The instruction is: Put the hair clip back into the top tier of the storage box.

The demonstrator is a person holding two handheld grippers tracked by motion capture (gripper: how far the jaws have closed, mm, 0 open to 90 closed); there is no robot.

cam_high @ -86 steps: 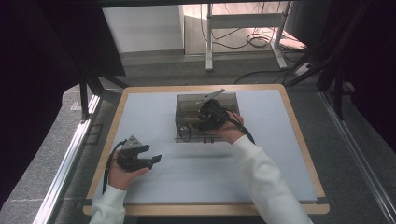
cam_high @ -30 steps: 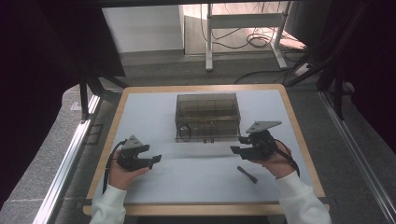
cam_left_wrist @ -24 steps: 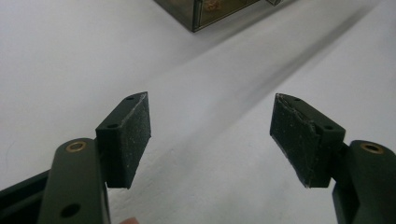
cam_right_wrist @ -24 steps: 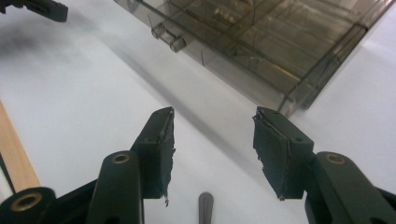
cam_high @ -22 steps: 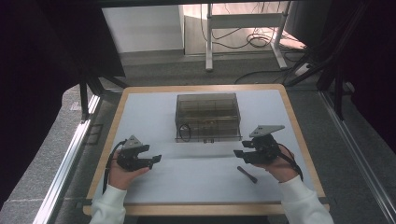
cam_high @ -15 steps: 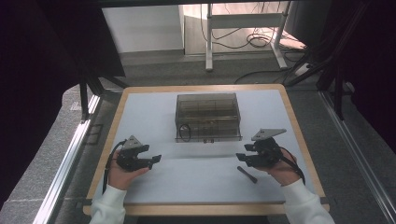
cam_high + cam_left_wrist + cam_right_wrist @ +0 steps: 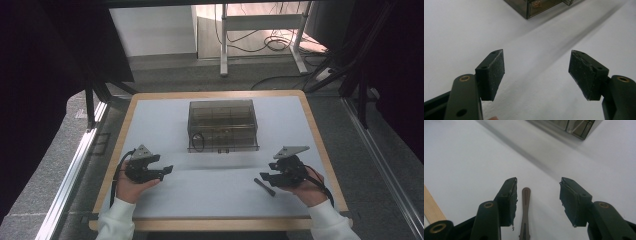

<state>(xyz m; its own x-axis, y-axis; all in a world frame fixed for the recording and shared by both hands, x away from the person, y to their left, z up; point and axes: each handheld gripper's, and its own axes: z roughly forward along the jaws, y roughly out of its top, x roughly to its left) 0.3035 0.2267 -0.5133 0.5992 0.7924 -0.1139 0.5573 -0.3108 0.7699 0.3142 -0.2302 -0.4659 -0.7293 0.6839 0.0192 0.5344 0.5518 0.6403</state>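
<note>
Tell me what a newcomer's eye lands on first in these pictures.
First, the smoky see-through organiser box standing alone at the far middle of the white table. Then the two black grippers on the near side: the left gripper sits with jaws open over bare white surface, and the right gripper has its open jaws either side of a small dark flat stick, which lies on the table untouched.

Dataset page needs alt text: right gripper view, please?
The right hand-held gripper hangs open over a white tabletop, a slim dark-brown flat metal tool lying between its jaws, close to the left one. A smoky transparent plastic organiser box sits at top right.
</note>
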